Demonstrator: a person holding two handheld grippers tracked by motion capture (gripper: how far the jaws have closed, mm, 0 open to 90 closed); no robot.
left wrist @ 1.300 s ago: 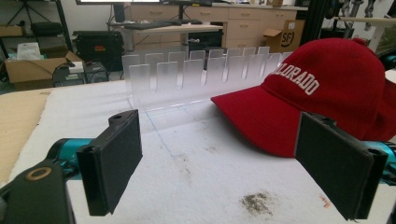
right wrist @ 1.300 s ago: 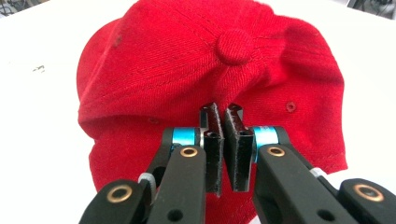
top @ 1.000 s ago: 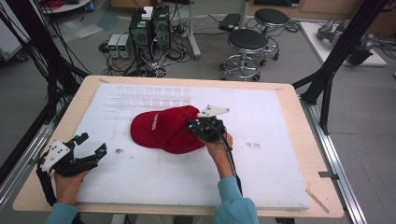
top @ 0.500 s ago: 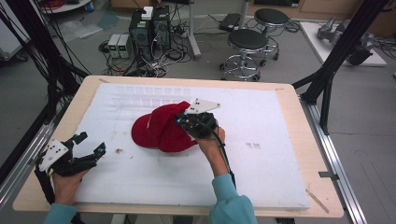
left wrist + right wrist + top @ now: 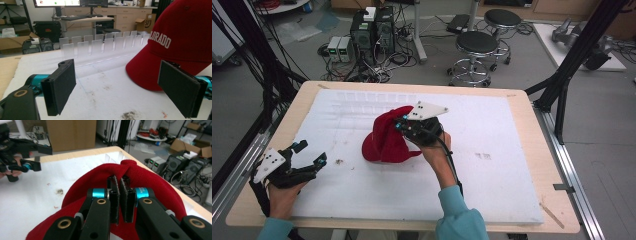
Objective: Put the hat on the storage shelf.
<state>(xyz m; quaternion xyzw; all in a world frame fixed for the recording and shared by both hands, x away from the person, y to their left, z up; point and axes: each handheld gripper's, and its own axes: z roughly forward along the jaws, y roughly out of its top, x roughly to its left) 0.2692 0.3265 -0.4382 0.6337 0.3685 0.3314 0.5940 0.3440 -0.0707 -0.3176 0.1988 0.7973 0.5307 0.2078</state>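
A red cap (image 5: 387, 137) with white lettering sits near the middle of the white mat (image 5: 492, 190) that covers the bench (image 5: 532, 107), tipped up on one side so that part of it is raised while its lower edge rests on the mat. The right gripper (image 5: 404, 126) is just at the cap's right side, and in the right gripper view (image 5: 121, 195) its jaws are closed nearly together on a bunched fold of the cap's fabric. Well to the left of the cap, near the bench's front left corner, the left gripper (image 5: 312, 159) hovers with its jaws spread wide and nothing between them; in the left gripper view (image 5: 125, 82) the cap is ahead and to the right. Beyond the cap, towards the far edge of the mat, runs a clear plastic rack (image 5: 105, 45) of upright dividers. The hold looks to be on a thin pinch of soft cloth only, so I judge that the fabric could slide out of the jaws if the cap is lifted or swung quickly, and the cap would then flop back onto the mat. A pull towards the far side could also drag it into the rack.
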